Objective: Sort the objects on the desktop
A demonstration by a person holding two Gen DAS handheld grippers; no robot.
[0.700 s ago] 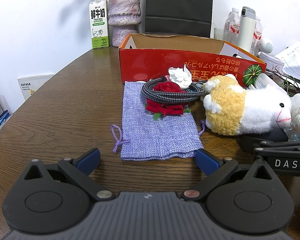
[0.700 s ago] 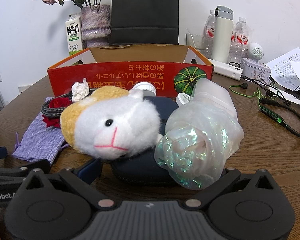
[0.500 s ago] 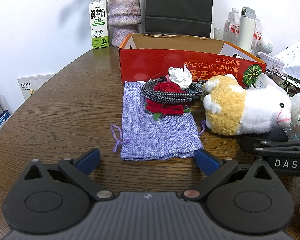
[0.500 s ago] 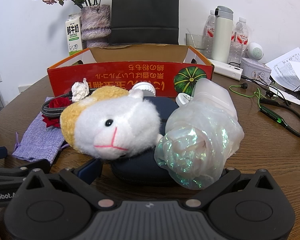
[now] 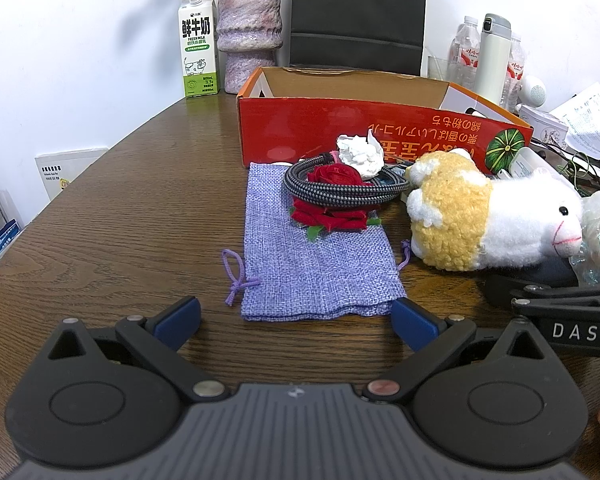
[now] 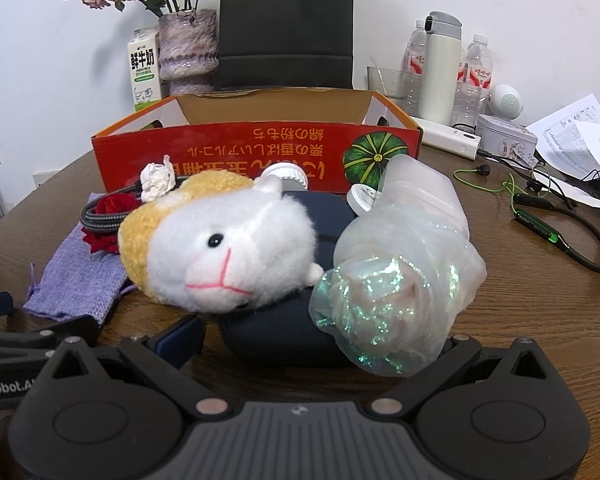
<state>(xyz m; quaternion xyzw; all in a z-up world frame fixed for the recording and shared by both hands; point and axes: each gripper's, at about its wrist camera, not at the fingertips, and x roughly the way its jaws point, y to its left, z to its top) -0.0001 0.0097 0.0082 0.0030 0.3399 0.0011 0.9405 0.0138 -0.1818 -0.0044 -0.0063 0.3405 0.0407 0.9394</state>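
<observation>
While both grippers stay wide open, nothing moved: left gripper (image 5: 296, 318), right gripper (image 6: 320, 340).

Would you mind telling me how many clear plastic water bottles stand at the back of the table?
3: one left of the white flask at, two to its right at and. Others may hide behind.

Bright, even indoor light; sharp focus; fisheye bending at edges.

Lilac woven drawstring pouch (image 5: 316, 264); red fabric rose (image 5: 334, 176); black-and-grey braided cable (image 5: 340, 192); white-and-yellow plush hamster (image 6: 220, 248) with pink stitched mouth; iridescent green-glitter film (image 6: 396, 292); red cardboard box (image 5: 364, 128) showing green pumpkin print; dark-brown woodgrain table (image 5: 120, 220).
</observation>
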